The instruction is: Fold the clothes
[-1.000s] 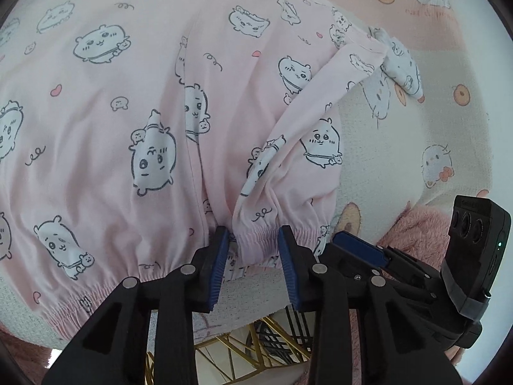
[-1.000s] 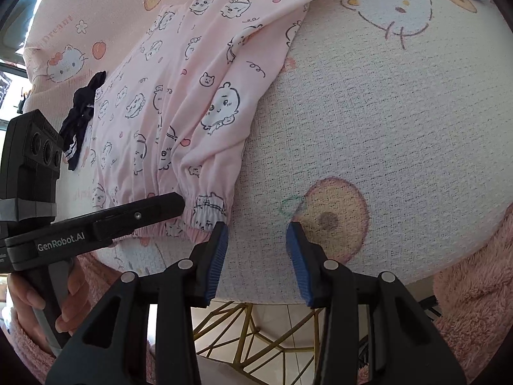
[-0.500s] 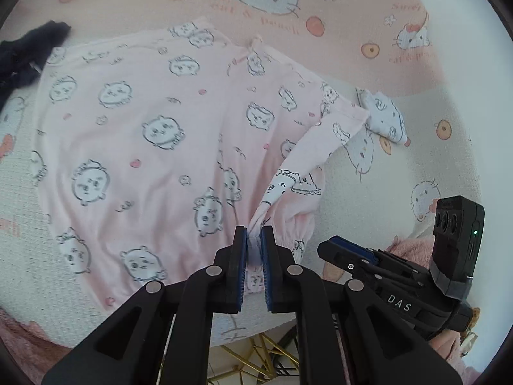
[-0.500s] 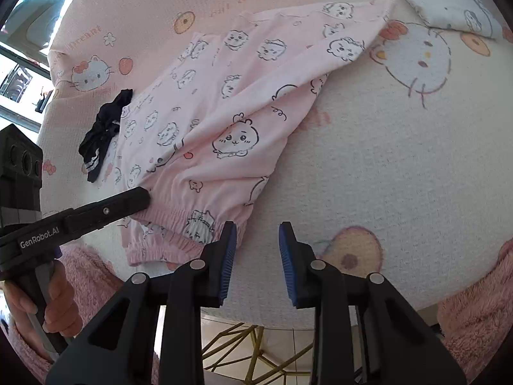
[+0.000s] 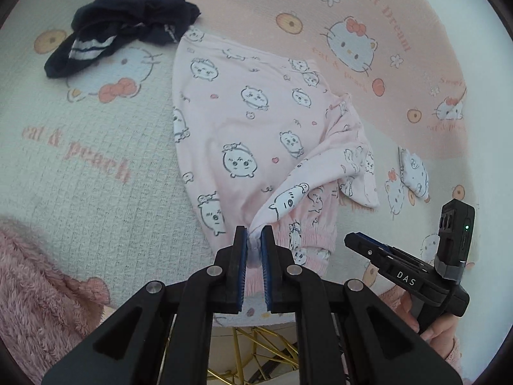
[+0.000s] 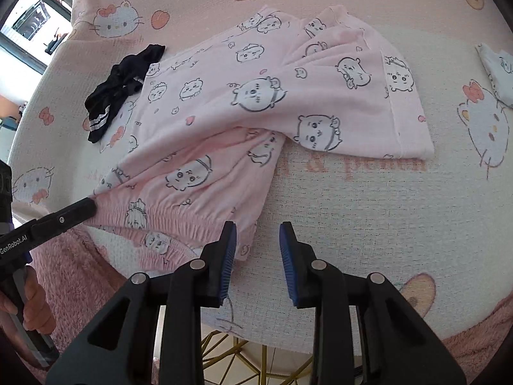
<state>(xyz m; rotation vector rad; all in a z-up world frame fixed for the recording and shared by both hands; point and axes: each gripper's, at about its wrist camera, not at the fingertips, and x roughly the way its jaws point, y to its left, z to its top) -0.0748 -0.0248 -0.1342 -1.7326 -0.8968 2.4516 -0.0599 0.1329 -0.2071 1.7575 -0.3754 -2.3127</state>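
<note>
The pink pajama pants (image 5: 256, 134) with little white animal faces lie on a round table (image 5: 96, 134) covered by a cloth with cats, peaches and words on it. One part of the pants is folded over the rest, so the cloth lies in two layers near the front edge of the table.

The left gripper (image 5: 254, 240) is closed tight on a bunched bit of the pink cloth — the blue pads squeeze a corner of the folded-over part, just above the stretchy waistband (image 6: 166, 221). From there the cloth runs up and away in a tight ridge.

The right gripper (image 6: 258, 240) has its jaws apart, with nothing between them. It hangs over the bare tablecloth, just beside the right end of the waistband. Its left pad is very near the edge of the pants, but I cannot tell if it touches.

A dark blue piece of clothing (image 5: 121, 29) with white stripes lies crumpled at the far left corner of the pants, touching them. A small white folded thing (image 5: 413, 173) with the same kind of cat print sits off to the right, apart from the pants.

Fluffy pink sleeves (image 5: 38, 288) show at the bottom — the person's hand (image 6: 32, 301) holds the left tool's handle. Gold table legs (image 6: 240, 353) peek out under the edge.
</note>
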